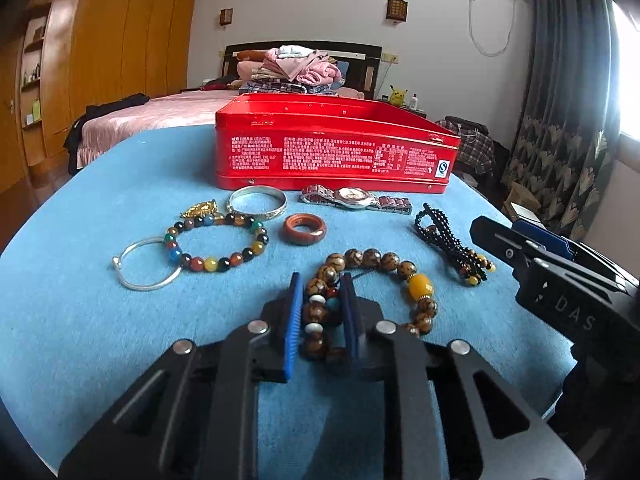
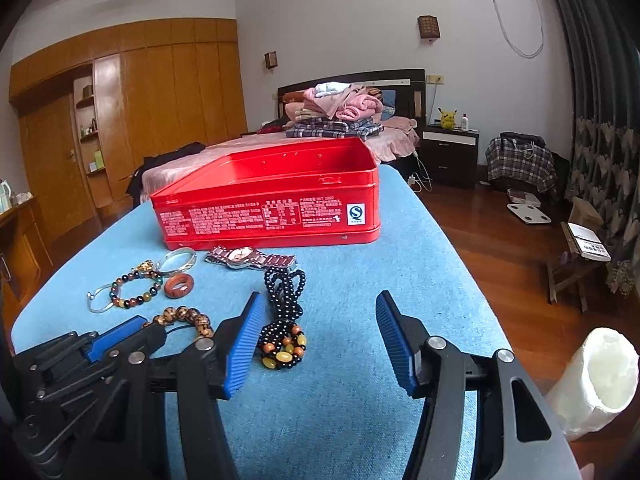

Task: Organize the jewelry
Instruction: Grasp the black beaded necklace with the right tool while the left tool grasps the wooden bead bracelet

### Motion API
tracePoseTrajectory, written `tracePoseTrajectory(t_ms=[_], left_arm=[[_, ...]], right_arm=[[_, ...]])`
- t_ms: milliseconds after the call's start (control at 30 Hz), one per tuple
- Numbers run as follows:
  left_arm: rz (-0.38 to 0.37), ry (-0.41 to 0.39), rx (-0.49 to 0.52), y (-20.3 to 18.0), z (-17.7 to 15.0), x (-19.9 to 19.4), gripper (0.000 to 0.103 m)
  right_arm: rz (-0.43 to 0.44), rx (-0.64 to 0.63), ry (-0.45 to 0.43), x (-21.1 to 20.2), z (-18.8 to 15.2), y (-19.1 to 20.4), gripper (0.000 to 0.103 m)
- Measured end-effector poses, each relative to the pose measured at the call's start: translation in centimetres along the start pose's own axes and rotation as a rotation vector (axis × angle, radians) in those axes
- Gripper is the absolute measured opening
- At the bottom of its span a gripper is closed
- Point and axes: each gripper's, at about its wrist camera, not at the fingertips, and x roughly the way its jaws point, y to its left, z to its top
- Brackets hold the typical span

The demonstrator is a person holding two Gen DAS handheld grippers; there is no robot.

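Note:
Jewelry lies on a blue cloth in front of an open red tin [image 1: 332, 152]. My left gripper [image 1: 322, 286] is shut on the brown patterned bead bracelet [image 1: 396, 264], which rests on the cloth. My right gripper [image 2: 318, 312] is open and empty, with the black bead necklace [image 2: 284, 308] just inside its left finger. Farther back lie a multicoloured bead bracelet [image 1: 218, 242], a thin silver bangle [image 1: 146, 266], a wide silver bangle [image 1: 257, 200], a red-brown ring [image 1: 304, 230], a gold charm [image 1: 200, 208] and a wristwatch [image 1: 356, 199].
The blue cloth [image 2: 340, 392] covers a table whose right edge drops to a wooden floor [image 2: 500, 248]. A white cylinder [image 2: 596, 376] stands off the table at the right. A bed with folded clothes [image 2: 340, 112] lies behind the tin.

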Motion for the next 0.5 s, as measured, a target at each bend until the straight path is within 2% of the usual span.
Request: tracePoseTrajectory(t_ms=[133, 300, 500], left_arm=[[0.011, -0.015, -0.037, 1.1, 0.6, -0.1, 0.012], [0.032, -0.021, -0.042, 1.9, 0.9, 0.0, 0.012], [0.021, 0.000, -0.060, 1.9, 0.5, 0.2, 0.014]], right_arm=[[-0.001, -0.015, 0.013, 0.5, 0.1, 0.3, 0.053], [-0.001, -0.028, 0.056, 1.5, 0.3, 0.7, 0.049], [0.005, -0.068, 0.098, 2.4, 0.2, 1.6, 0.044]])
